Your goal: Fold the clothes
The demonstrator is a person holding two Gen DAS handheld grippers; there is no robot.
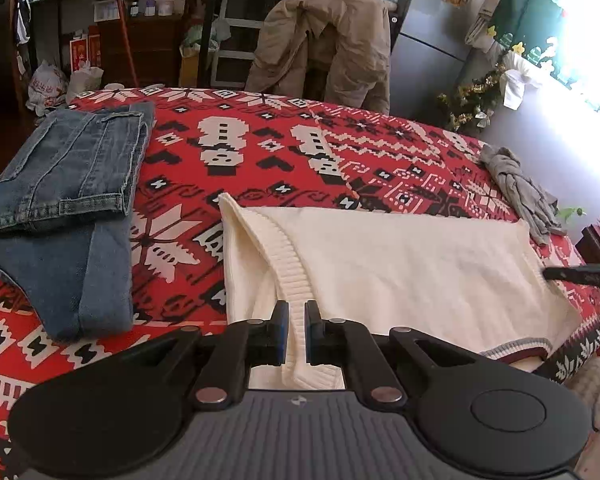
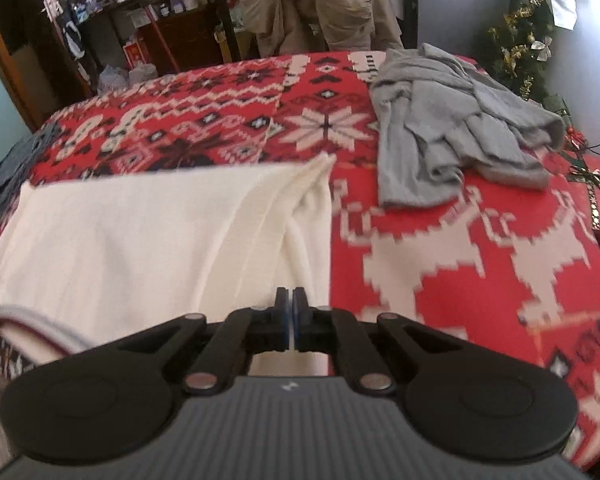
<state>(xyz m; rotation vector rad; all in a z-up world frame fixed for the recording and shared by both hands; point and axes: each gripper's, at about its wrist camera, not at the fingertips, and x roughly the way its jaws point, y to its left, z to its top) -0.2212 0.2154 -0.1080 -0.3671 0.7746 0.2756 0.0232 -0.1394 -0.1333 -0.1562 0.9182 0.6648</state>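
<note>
Two grippers work the cream sweater (image 1: 380, 264) at the lower centre of each frame: the left gripper (image 1: 297, 332) pinches its ribbed edge (image 1: 290, 276), while the right gripper (image 2: 290, 320) is pressed together, seemingly on a fold of knit. Spread across the red patterned surface (image 1: 260, 152), the sweater looks soft, light and stretchy, best held by firm ribbing. Folded jeans (image 1: 60, 184) lie at left, a crumpled grey garment (image 2: 452, 128) upper right.

On the one red patterned blanket (image 1: 260, 160) lie three garments: one white sweater (image 1: 400, 272), one folded pair of jeans (image 1: 60, 200) and one crumpled grey garment (image 2: 452, 128), with one tan jacket (image 1: 324, 40) hanging behind.
</note>
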